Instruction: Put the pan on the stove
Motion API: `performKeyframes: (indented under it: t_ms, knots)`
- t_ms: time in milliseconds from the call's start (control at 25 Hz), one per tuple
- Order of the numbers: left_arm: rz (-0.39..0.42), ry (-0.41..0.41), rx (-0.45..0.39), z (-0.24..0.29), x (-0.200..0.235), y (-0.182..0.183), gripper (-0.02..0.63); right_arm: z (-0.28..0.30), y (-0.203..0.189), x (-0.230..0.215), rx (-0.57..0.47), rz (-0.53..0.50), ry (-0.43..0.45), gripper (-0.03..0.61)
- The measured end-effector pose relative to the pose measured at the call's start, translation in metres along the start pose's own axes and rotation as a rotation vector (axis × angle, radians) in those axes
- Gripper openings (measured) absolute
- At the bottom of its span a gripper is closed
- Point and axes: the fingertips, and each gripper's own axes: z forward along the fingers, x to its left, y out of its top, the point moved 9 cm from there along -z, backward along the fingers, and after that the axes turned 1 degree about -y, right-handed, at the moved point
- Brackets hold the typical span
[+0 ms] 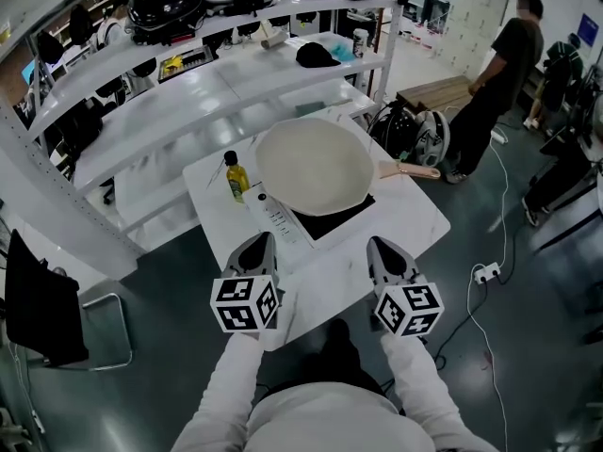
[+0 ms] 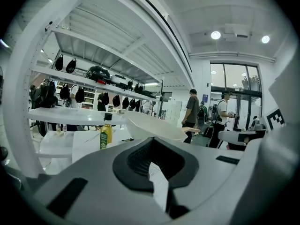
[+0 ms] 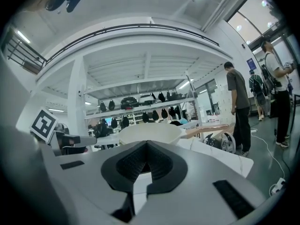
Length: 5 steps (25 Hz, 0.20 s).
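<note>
A cream-white pan [image 1: 314,166] with a pale wooden handle [image 1: 408,170] pointing right sits on the black induction stove [image 1: 325,220] on the small white table [image 1: 415,219]. Both grippers hang near the table's front edge, apart from the pan. My left gripper [image 1: 256,250] is shut and empty, left of the stove's front corner. My right gripper [image 1: 384,250] is shut and empty, to the right. In the left gripper view the pan [image 2: 157,125] shows beyond the shut jaws. The right gripper view has the pan [image 3: 149,133] straight ahead, its handle [image 3: 206,130] to the right.
A small bottle of yellow oil [image 1: 236,176] stands left of the pan. White shelving [image 1: 188,102] with helmets and gear runs behind the table. A person [image 1: 495,83] stands at the far right. A cable and power strip [image 1: 485,273] lie on the floor, and a black chair [image 1: 42,299] stands at left.
</note>
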Motion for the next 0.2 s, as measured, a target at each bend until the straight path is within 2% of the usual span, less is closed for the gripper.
performKeyframes:
  t_ms: [200]
  knots:
    - [0.001,0.002,0.006,-0.0013,-0.0006,0.0005,0.017,0.0002,-0.0014,0.0017,0.004,0.011,-0.006,0.027]
